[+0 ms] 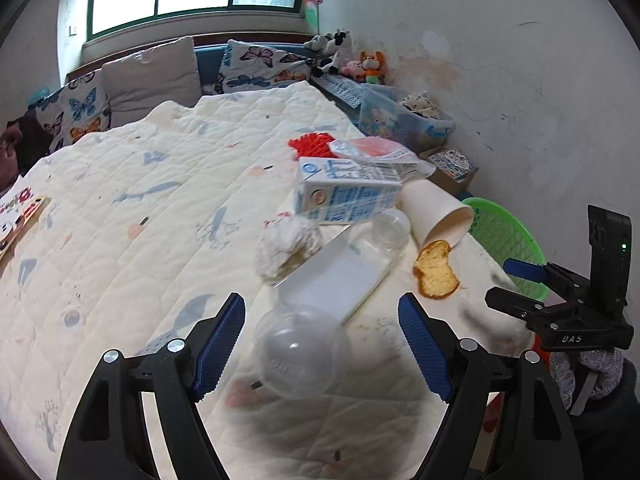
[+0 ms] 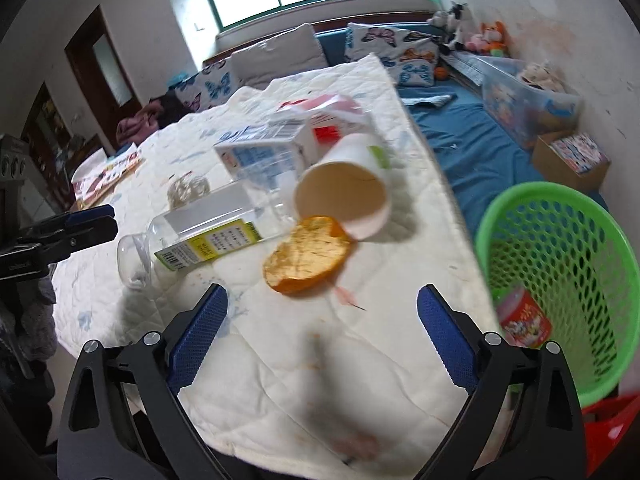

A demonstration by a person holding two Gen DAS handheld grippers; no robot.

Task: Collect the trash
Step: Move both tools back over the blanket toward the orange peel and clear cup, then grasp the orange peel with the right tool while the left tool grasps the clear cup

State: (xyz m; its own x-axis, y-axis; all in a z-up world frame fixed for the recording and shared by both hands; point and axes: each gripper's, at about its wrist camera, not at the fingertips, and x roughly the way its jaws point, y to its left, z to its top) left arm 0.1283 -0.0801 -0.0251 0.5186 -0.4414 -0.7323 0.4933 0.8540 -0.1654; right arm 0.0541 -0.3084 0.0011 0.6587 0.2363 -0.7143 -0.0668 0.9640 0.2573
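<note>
Trash lies on a white quilt [image 1: 132, 208]. A clear plastic bottle [image 1: 340, 276] lies on its side, and its rounded end sits between the fingers of my left gripper [image 1: 321, 302], which is open and not touching it. Beyond the bottle are a crumpled tissue [image 1: 286, 250], a blue-and-white carton [image 1: 346, 192], a tipped paper cup [image 1: 436, 210] and a toasted bread-like slice [image 1: 436, 270]. My right gripper [image 2: 322, 292] is open over the quilt just short of that slice [image 2: 308, 258], nothing between its fingers. The green basket [image 2: 560, 272] stands to its right.
A red can [image 2: 524, 318] lies in the basket, which rests on something red [image 2: 612, 428]. A pink-red wrapper [image 1: 372, 148] lies behind the carton. Pillows [image 1: 152, 76], plush toys [image 1: 372, 66], a plastic storage bin [image 2: 524, 96] and a cardboard box [image 2: 572, 160] line the far side.
</note>
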